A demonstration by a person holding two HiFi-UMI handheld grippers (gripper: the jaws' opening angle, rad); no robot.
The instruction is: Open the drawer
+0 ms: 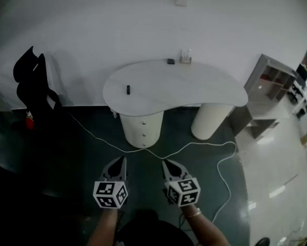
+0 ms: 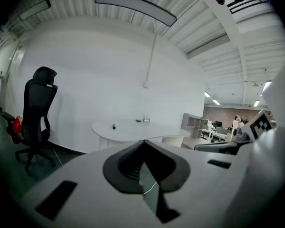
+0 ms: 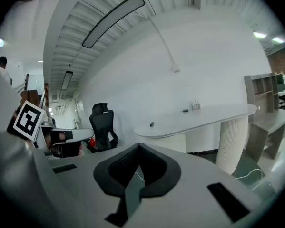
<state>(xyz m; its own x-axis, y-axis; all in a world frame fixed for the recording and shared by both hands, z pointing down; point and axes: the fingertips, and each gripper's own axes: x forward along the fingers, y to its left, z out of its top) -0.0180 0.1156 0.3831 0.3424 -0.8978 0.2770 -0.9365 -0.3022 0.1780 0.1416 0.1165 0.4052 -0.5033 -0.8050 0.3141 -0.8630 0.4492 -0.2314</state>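
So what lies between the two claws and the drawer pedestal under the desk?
In the head view, only dark floor crossed by a white cable lies between the left claw, the right claw and the drawer pedestal.

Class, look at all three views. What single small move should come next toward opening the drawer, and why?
Probably walk closer to the drawer unit under the desk. The left tongs and right tongs are both shut and empty, with floor and a white cable between them and the drawers, so the knobs look out of reach.
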